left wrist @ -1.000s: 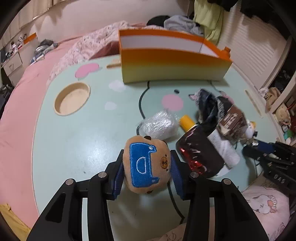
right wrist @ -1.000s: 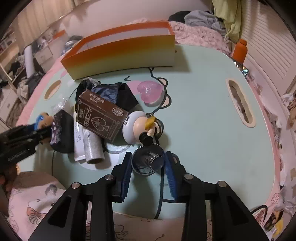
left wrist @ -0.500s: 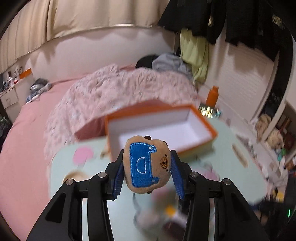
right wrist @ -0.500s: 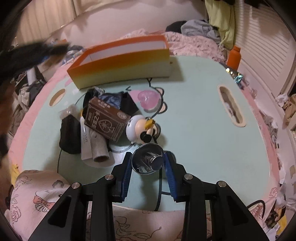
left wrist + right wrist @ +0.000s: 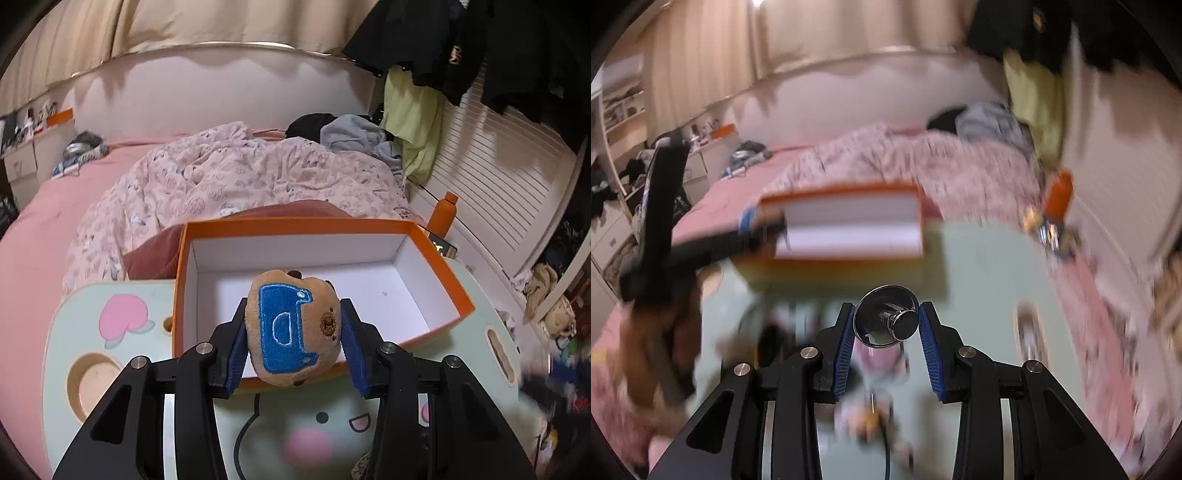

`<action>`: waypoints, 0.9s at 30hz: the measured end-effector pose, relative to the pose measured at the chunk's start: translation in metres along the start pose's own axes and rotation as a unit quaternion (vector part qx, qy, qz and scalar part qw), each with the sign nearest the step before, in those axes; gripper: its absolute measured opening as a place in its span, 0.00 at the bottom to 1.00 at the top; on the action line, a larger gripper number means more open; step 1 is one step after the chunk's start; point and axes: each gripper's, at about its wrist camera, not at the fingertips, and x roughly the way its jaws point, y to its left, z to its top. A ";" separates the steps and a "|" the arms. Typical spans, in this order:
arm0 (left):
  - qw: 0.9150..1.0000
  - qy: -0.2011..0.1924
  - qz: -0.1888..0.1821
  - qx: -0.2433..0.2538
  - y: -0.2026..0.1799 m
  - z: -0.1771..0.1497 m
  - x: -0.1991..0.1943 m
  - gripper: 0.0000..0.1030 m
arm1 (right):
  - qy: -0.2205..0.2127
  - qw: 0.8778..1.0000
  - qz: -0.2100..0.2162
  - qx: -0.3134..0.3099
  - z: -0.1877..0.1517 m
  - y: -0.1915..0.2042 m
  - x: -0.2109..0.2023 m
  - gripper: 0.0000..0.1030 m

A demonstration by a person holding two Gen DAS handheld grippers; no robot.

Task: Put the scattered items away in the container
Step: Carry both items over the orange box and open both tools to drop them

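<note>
My left gripper is shut on a brown plush toy with a blue embroidered patch. It hangs over the near wall of the orange box, whose white inside is bare. My right gripper is shut on a shiny round metal piece with a knob, lifted above the pale green table. In the blurred right wrist view the orange box lies ahead, and the left gripper with the person's hand reaches toward it from the left.
An orange bottle stands by the table's far right corner. The table has a round recess at left and a slot at right. A bed with a pink quilt lies behind. Loose items blur below the right gripper.
Both grippers have risen off the table with their loads. The left one carried the plush forward to the orange box; the right one lifted the metal piece away from the pile.
</note>
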 end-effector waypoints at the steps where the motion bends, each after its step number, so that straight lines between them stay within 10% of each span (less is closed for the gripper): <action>1: 1.000 0.002 -0.001 -0.004 0.002 -0.002 0.001 0.45 | -0.006 1.000 0.008 -0.007 0.014 0.002 0.009 0.33; 12: 1.000 0.018 0.015 -0.004 0.008 -0.008 0.014 0.45 | 0.060 0.997 -0.001 -0.042 0.049 0.017 0.124 0.33; 27: 0.999 0.019 0.030 -0.001 0.007 -0.008 0.019 0.47 | 0.045 0.998 -0.009 -0.030 0.040 0.009 0.135 0.34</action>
